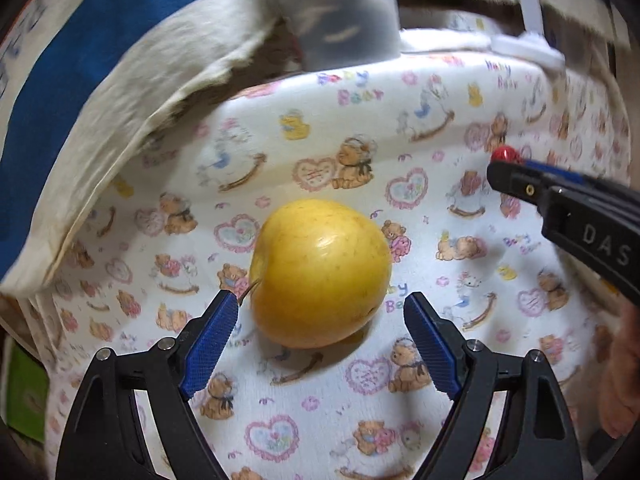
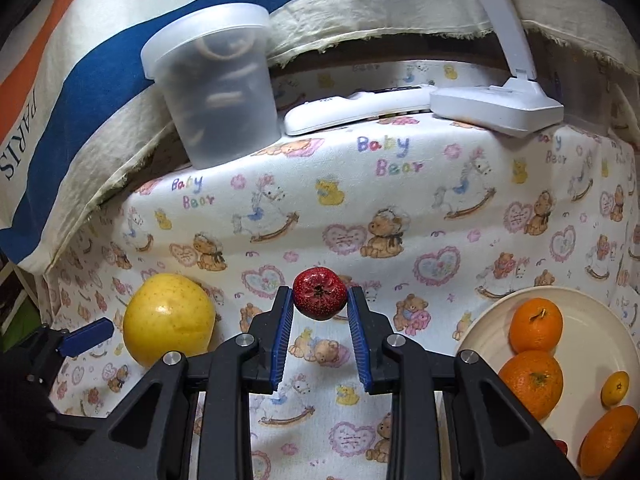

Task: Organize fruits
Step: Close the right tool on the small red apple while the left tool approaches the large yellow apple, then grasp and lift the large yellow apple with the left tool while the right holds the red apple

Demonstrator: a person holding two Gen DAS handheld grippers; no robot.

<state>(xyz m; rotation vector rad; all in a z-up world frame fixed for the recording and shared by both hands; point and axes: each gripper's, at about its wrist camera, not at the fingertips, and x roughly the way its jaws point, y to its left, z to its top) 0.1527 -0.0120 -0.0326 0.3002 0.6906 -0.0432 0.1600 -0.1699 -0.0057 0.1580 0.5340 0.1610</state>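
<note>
A yellow apple lies on its side on the teddy-bear cloth. My left gripper straddles its near half, jaws closing; both blue pads still stand clear of the skin. In the right wrist view the same apple sits at the left with a left finger beside it. My right gripper is shut on a small red fruit, held above the cloth. It also shows at the right of the left wrist view, right gripper with red fruit. A cream plate at the right holds several oranges.
At the back stand a translucent lidded tub, a white remote and a white lamp base. A striped fabric drapes over the back left. A hand shows at the right edge.
</note>
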